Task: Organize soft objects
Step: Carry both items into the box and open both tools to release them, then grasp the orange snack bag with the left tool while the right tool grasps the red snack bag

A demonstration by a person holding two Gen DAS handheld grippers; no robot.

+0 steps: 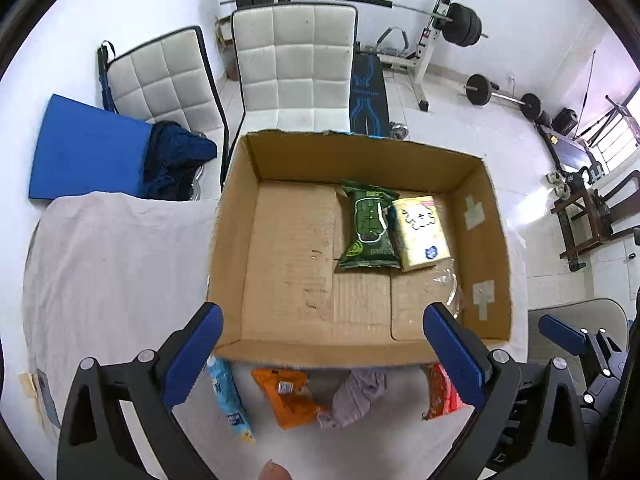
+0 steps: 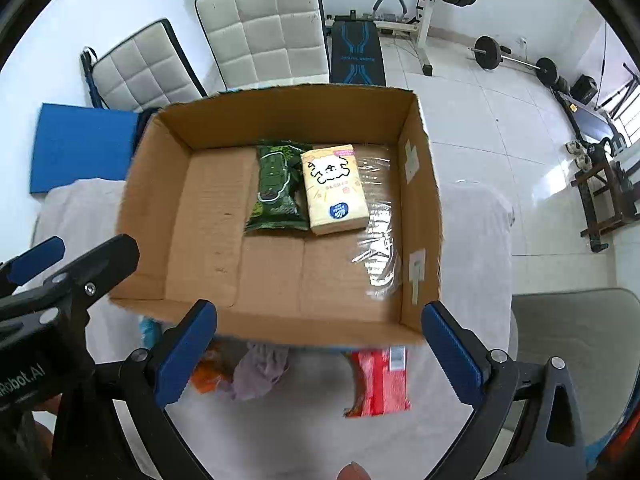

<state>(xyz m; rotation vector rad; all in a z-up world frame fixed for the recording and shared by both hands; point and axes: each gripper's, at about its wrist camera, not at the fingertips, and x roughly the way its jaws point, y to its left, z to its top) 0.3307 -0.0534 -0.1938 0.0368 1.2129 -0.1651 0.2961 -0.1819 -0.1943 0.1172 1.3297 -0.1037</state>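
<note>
An open cardboard box (image 1: 232, 240) (image 2: 148, 200) stands on a white-covered table. Inside lie a green wipes pack (image 1: 368, 226) (image 2: 276, 188) and a yellow tissue pack (image 1: 422, 232) (image 2: 334, 188), side by side. In front of the box lie a light blue packet (image 1: 232, 400), an orange packet (image 1: 288, 394) (image 2: 206, 374), a crumpled lilac cloth (image 1: 358, 396) (image 2: 260, 372) and a red packet (image 1: 440, 392) (image 2: 380, 384). My left gripper (image 1: 324, 360) is open and empty above these items. My right gripper (image 2: 320, 356) is open and empty above the cloth and red packet.
Two white padded chairs (image 1: 296, 64) (image 1: 160, 80) stand behind the table, with a blue mat (image 1: 84, 148) and dark blue cloth (image 1: 176, 156). Barbell rack and weights (image 1: 460, 20) stand at the far wall. A grey chair (image 2: 580, 348) is at the right.
</note>
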